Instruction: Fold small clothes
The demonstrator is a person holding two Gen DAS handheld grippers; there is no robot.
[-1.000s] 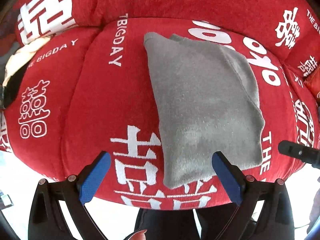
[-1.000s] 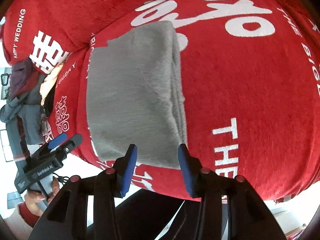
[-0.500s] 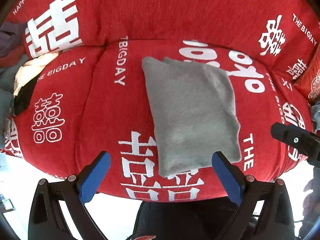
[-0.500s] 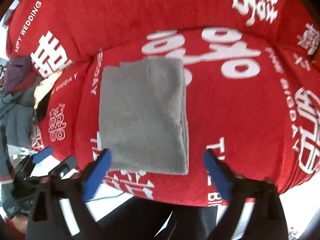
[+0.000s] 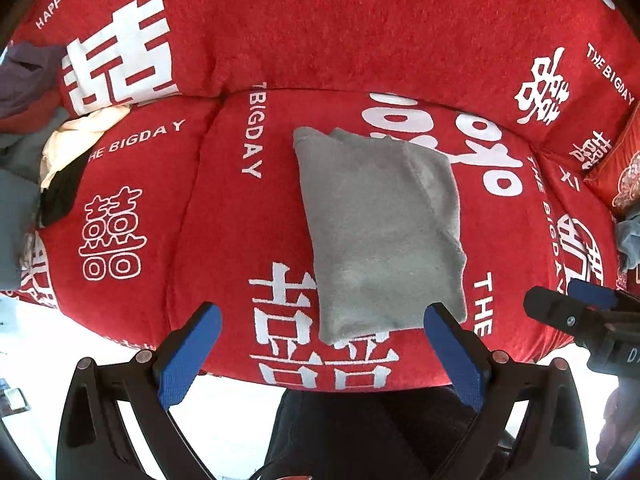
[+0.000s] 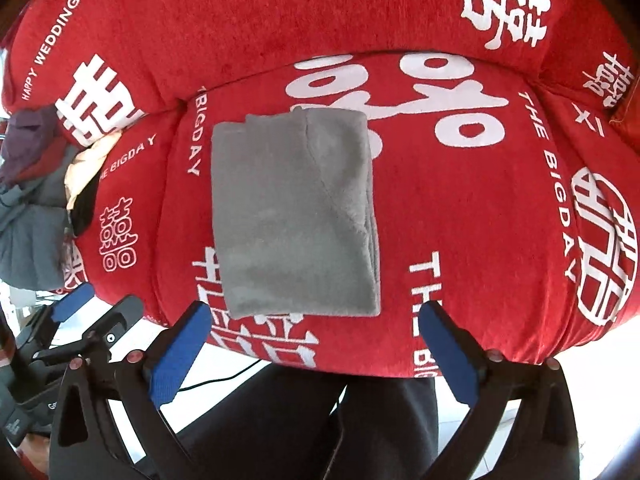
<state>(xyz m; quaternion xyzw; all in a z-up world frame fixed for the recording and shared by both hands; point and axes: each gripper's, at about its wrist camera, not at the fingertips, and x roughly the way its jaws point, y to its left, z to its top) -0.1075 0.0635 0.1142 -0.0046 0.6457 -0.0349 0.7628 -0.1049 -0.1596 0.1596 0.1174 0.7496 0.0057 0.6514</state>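
Lying flat on the middle seat cushion of a red sofa (image 5: 132,184), a grey garment (image 5: 380,232) sits folded into a neat rectangle w/ its long side running front to back. In the right wrist view the same piece (image 6: 292,216) shows stacked layers along its right edge and a diagonal seam across the top face. Its near edge stops just short of the cushion's front lip, over big white printed characters.

Left gripper (image 5: 320,352) hangs in front of the sofa edge, blue-padded fingers spread wide, nothing between them; not touching the fabric. Right gripper (image 6: 312,348) is likewise spread wide and empty, held off the cushion front, w/ the folded piece ahead of it and slightly to its left. Each tool shows at the edge of the other's view: the right one at far right in the left wrist cam, the left one at lower left in the right wrist cam.

At the sofa's left end sits a pile of clothes (image 6: 36,200), approx. grey, purple, cream and black pieces, well apart from the folded one; what each item is can't be made out. A red patterned pillow (image 5: 620,172) sits at the far right end. Dark trousers (image 6: 304,420), prob. the operator's legs, show below the cushion.
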